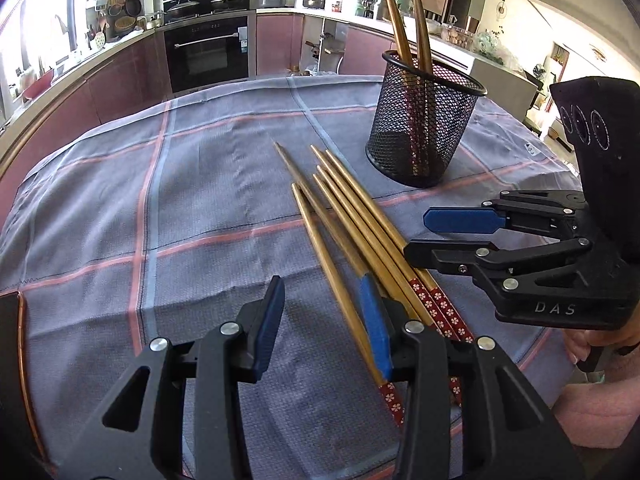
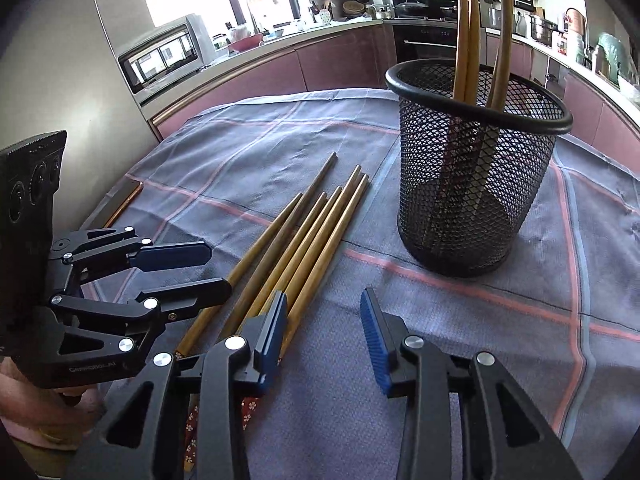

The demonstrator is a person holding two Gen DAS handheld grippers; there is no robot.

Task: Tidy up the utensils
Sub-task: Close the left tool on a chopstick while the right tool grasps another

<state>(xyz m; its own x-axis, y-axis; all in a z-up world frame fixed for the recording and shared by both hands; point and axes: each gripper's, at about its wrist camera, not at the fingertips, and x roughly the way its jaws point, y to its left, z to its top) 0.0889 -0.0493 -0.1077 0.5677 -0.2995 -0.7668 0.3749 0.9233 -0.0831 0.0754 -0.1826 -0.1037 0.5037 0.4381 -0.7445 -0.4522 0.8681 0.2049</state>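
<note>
Several gold chopsticks [image 1: 348,216] [image 2: 312,236] with red flowered handles lie side by side on a blue-grey checked cloth. A black mesh cup [image 1: 424,132] [image 2: 472,184] stands upright beyond them with a few chopsticks [image 1: 396,20] [image 2: 468,32] leaning in it. My left gripper [image 1: 320,320] [image 2: 216,276] is open low over the handle ends; the leftmost chopstick lies just inside its right pad, not pinched. My right gripper [image 2: 324,332] [image 1: 428,236] is open too, with the rightmost chopstick just inside its left pad. The two grippers sit close together.
The checked cloth [image 1: 200,208] [image 2: 520,320] covers a round table with a copper rim [image 1: 22,360]. A hand in a pink sleeve [image 1: 592,344] holds the right gripper. Kitchen counters, an oven [image 1: 206,52] and a microwave [image 2: 164,56] stand behind the table.
</note>
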